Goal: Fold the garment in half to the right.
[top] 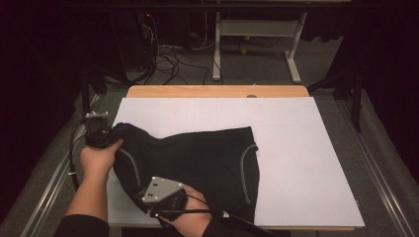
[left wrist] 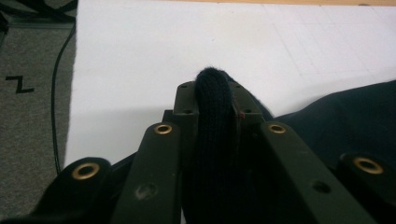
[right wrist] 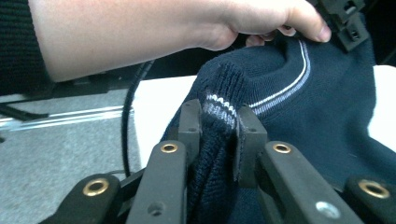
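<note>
No brand, label or readable print on the dark sweater [top: 197, 158]. Floor beside the tabletop shows one black mark shaped like a Z [left wrist: 19, 84] in the left gripper view, nothing else legible.

Sweater is dark navy knit with pale stripe trim [right wrist: 285, 88]. It lies on the white sheet [top: 296, 163] covering the tabletop [top: 217, 91], spread across the sheet's near-left part, its left edge lifted off the sheet.

Left gripper [left wrist: 212, 100]: fingers narrow, clamped on a fold of the knit that stands up between them and pokes out past the tips. In the high view this gripper [top: 109, 132] sits at the sweater's far-left corner, at the sheet's left edge.

Right gripper [right wrist: 219, 123]: fingers narrow, pinching a ribbed, striped edge of the sweater; fabric bunches between the pads. In the high view it [top: 150, 207] is at the sweater's near-left edge, grey plate on top, cable trailing toward the sheet's near edge.

Left hand [top: 101, 155] wraps its gripper from behind, forearm bare, dark sleeve pushed up, coming in from the sheet's near-left. Right hand [top: 190, 217] grips from the near side, low at the sheet's near edge. In the right gripper view the left hand [right wrist: 261, 21] is above the sweater's raised edge, thumb over the fabric.
</note>
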{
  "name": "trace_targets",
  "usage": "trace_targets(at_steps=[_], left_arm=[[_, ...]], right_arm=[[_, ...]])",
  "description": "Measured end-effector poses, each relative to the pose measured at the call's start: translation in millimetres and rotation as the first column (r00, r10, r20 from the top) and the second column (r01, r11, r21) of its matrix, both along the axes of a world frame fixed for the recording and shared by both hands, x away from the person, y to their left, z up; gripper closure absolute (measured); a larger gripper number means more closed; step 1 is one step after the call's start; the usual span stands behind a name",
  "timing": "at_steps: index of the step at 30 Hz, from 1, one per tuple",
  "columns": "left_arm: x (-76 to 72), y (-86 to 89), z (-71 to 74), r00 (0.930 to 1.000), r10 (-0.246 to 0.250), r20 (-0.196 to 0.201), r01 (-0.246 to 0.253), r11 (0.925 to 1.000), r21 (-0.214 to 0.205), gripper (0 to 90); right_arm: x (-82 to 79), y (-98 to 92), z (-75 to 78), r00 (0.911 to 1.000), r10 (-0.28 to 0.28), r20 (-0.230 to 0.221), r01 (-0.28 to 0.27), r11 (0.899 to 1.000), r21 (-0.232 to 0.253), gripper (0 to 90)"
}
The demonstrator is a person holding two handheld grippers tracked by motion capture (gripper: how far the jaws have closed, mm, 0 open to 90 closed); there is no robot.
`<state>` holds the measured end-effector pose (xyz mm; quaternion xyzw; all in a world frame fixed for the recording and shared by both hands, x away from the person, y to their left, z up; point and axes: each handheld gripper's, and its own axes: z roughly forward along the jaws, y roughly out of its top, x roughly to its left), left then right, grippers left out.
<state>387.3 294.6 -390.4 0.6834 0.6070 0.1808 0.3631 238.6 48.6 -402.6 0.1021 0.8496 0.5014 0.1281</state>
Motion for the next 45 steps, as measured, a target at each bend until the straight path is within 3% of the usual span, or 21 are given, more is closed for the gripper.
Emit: trace_targets(at_steps=[4, 9, 13, 18, 21, 23, 37, 41, 45], left_arm=[[7.6, -22.2, 3.7, 1.0000, 0.003, 0.000, -0.003, 0.9998, -0.018, 72.6], [21.7, -57.7, 5.0, 0.9994, -0.033, 0.009, 0.033, 0.9995, -0.002, 72.3], [31.9, -85.8, 2.5, 0.9989, -0.043, 0.019, 0.043, 0.9990, -0.011, 72.3], [39.8, -112.5, -1.6, 0.9975, -0.066, 0.024, 0.066, 0.9976, -0.020, 72.4], [44.5, -129.1, -3.7, 0.9947, -0.100, 0.022, 0.100, 0.9950, 0.001, 72.4], [45.9, -136.4, -3.8, 0.9929, -0.117, 0.023, 0.116, 0.9930, 0.020, 72.4], [46.7, -180.6, -0.1, 0.9857, -0.163, 0.041, 0.163, 0.9865, 0.018, 72.4], [45.8, -197.3, 1.5, 0.9810, -0.189, 0.045, 0.186, 0.9808, 0.060, 72.3], [46.5, -207.5, 2.5, 0.9790, -0.200, 0.039, 0.197, 0.9782, 0.065, 72.3]], right_arm=[[3.4, -24.7, 0.9, 0.9992, -0.038, 0.010, 0.037, 0.999, 0.026, 77.7], [8.3, -58.2, -1.6, 0.9971, -0.074, 0.020, 0.072, 0.996, 0.059, 77.6], [13.3, -83.1, -5.7, 0.9931, -0.118, 0.004, 0.117, 0.990, 0.077, 77.6], [14.2, -107.7, -10.6, 0.9869, -0.161, 0.008, 0.160, 0.985, 0.069, 77.6], [14.9, -121.0, -13.5, 0.9836, -0.180, 0.011, 0.179, 0.981, 0.069, 77.6], [14.9, -129.6, -15.5, 0.9815, -0.191, 0.010, 0.190, 0.979, 0.072, 77.6], [6.6, -169.0, -25.2, 0.9688, -0.248, 0.009, 0.247, 0.967, 0.062, 77.6], [3.4, -180.2, -27.7, 0.9656, -0.260, 0.010, 0.259, 0.964, 0.057, 77.6], [1.3, -190.8, -30.3, 0.9617, -0.274, 0.008, 0.273, 0.961, 0.053, 77.5]])
